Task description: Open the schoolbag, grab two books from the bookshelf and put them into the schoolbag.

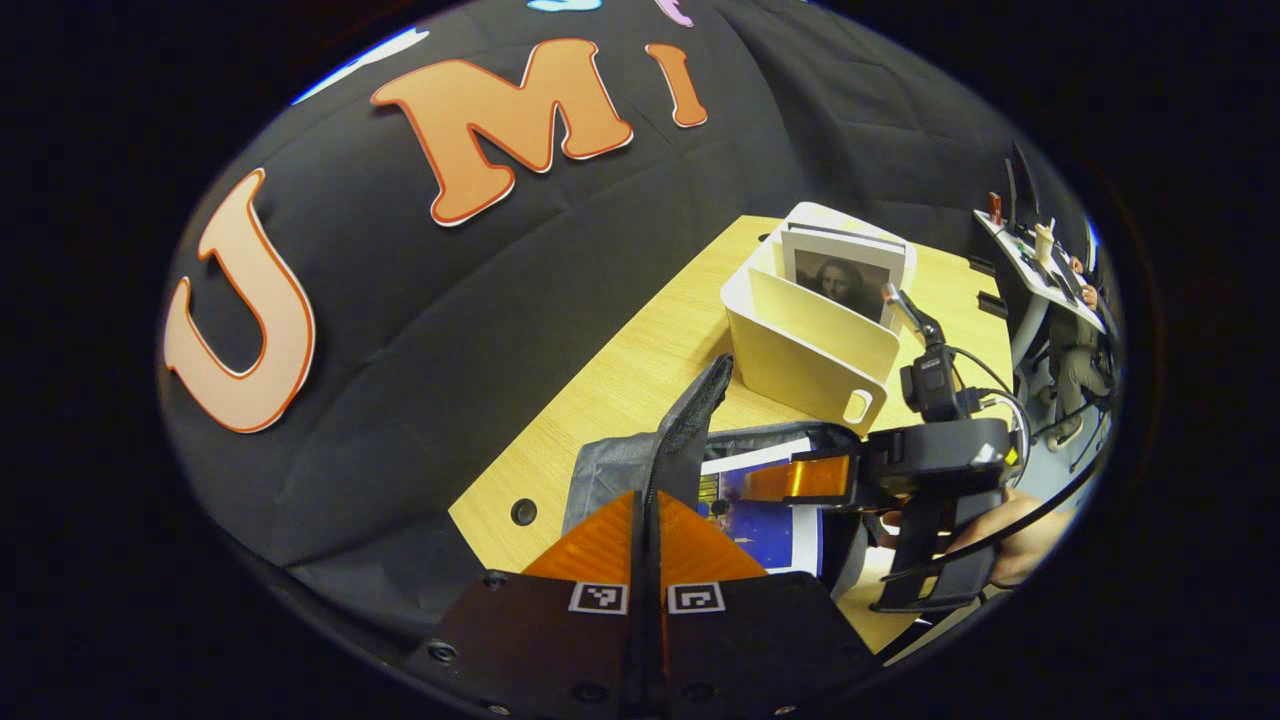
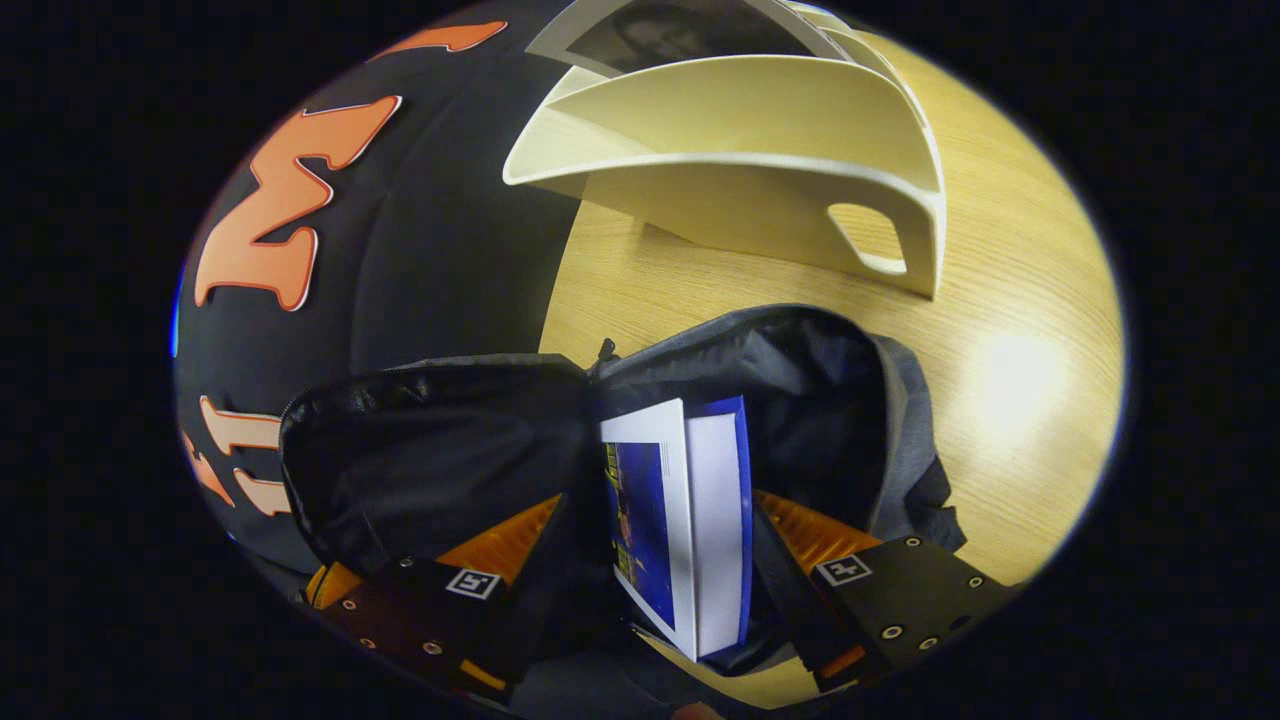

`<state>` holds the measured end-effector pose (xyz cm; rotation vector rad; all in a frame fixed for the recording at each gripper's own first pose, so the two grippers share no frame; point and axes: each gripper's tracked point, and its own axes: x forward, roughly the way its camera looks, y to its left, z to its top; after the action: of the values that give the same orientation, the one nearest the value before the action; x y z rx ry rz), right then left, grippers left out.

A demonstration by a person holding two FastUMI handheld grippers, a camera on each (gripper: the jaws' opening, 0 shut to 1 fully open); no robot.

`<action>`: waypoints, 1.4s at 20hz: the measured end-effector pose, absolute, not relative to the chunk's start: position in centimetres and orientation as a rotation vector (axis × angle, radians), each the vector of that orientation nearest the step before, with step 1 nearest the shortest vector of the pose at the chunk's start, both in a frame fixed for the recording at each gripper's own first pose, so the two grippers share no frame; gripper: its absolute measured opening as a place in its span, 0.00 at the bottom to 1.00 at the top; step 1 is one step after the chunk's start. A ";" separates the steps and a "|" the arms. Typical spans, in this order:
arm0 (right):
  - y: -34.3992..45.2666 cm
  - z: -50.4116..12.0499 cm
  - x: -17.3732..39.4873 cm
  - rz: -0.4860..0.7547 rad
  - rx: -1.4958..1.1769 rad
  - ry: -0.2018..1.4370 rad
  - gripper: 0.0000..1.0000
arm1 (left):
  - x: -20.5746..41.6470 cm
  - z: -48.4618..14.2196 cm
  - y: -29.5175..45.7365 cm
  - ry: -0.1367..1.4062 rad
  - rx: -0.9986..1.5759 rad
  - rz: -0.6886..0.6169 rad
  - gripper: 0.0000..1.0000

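1. The schoolbag [image 2: 800,380] lies open on the table [image 2: 1010,400], so the first step looks done.
2. The left gripper [image 1: 647,520] has its fingers squeezed tight on the edge of the bag flap [image 1: 690,420] and holds it up. That keeps the mouth of the bag open.
3. A blue book [image 2: 680,520] stands inside the open bag. In the right gripper view, the right gripper [image 2: 660,540] has one finger on each side of the book, spread wide. The fingers do not seem to press on it, so I think the book is let go.
4. The bookshelf [image 1: 810,340] stands on the table just behind the bag. One more book with a picture on the front [image 1: 840,280] waits in it.
5. My guess: one book is in, and one is left. The right gripper would next need to pull out of the bag and go to the bookshelf.
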<state>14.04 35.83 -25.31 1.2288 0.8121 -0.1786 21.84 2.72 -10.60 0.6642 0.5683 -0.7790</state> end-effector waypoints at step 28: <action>8.6 -9.8 7.7 -0.106 0.174 0.938 0.98 | 20.4 -13.0 3.8 0.624 0.592 -0.765 0.01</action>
<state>7.70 8.62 -9.79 0.1737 0.9383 -0.1056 20.40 3.76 -13.01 0.5918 0.6242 -0.7650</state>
